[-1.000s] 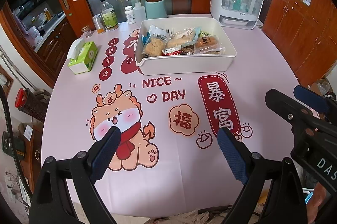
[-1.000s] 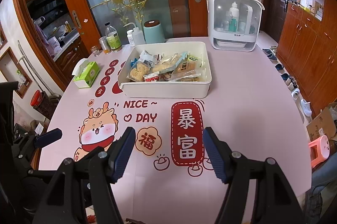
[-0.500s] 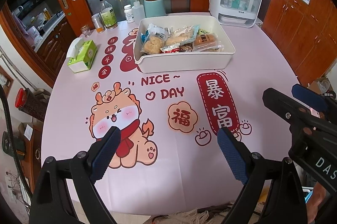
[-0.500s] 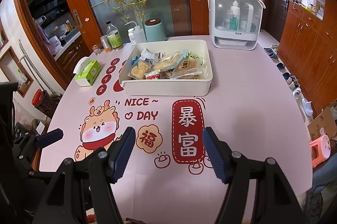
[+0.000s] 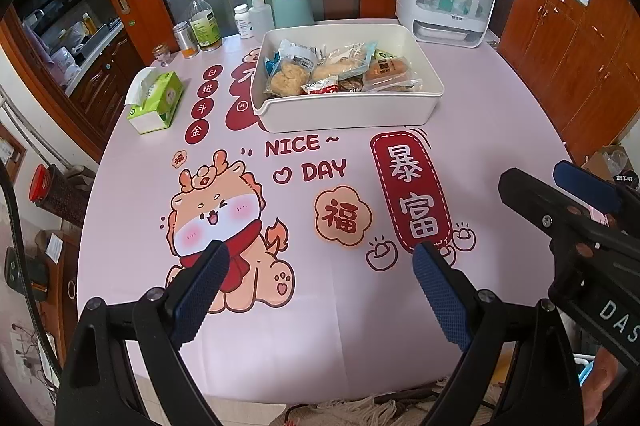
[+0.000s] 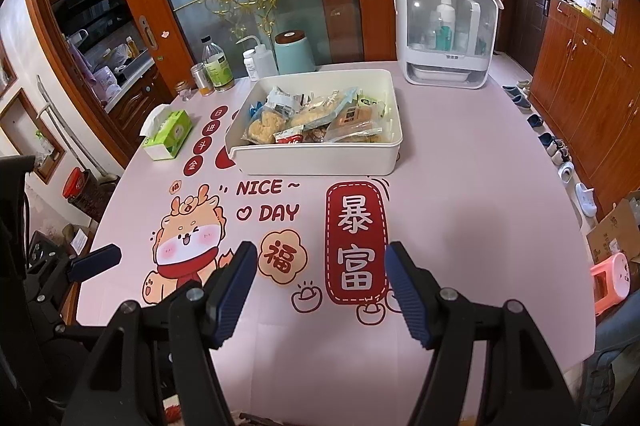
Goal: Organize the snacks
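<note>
Snacks (image 5: pixel 338 71) sit piled in the white bin (image 5: pixel 352 109) across the table; my left gripper (image 5: pixel 320 266) and right gripper (image 6: pixel 320 276) hang released, empty, so I'd reach forward low over its rim

Snacks (image 5: pixel 340 71) lie in a bin (image 5: pixel 348 111), tissue box (image 5: pixel 156 103) to its left.

Daylight is falling across a round table (image 5: pixel 500 129) under a pale pink printed cloth. Behind it, frosted glass sliding doors (image 6: pixel 256 5) with gold ornament are standing in orange-brown wood frames, and matching wooden cabinets (image 6: pixel 580 73) are lining the right wall.
</note>
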Demonstrator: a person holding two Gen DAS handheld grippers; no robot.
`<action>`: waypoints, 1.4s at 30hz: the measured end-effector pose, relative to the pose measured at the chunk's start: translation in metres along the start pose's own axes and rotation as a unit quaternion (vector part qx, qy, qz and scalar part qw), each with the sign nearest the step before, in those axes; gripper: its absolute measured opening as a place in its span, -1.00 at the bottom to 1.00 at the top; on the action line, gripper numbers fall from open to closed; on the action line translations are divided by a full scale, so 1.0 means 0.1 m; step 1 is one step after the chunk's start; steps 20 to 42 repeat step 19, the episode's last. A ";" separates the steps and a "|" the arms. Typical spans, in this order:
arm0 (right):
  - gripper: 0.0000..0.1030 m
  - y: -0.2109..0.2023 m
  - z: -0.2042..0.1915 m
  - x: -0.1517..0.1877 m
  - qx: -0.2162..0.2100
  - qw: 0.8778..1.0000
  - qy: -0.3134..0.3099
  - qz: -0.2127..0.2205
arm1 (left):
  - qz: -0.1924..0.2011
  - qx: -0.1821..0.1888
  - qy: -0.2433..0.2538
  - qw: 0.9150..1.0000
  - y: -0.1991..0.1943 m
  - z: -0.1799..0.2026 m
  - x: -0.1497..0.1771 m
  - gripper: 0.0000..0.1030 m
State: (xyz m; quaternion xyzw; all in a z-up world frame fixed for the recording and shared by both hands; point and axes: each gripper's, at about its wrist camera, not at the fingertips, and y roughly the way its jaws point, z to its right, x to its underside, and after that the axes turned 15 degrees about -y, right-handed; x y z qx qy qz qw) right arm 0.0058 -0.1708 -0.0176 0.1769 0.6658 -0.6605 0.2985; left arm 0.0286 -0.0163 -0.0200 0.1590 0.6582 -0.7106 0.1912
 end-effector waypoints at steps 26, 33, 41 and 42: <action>0.30 -0.03 0.03 0.03 -0.002 1.000 -0.002 0.001 | -0.002 -0.001 -0.004 1.000 -0.07 0.04 0.05 0.79; 0.30 -0.03 0.03 0.03 -0.002 1.000 -0.002 0.001 | -0.002 -0.001 -0.004 1.000 -0.07 0.04 0.05 0.79; 0.30 -0.03 0.03 0.03 -0.002 1.000 -0.002 0.001 | -0.002 -0.001 -0.004 1.000 -0.07 0.04 0.05 0.79; 0.30 -0.03 0.03 0.03 -0.002 1.000 -0.002 0.001 | -0.002 -0.001 -0.004 1.000 -0.07 0.04 0.05 0.79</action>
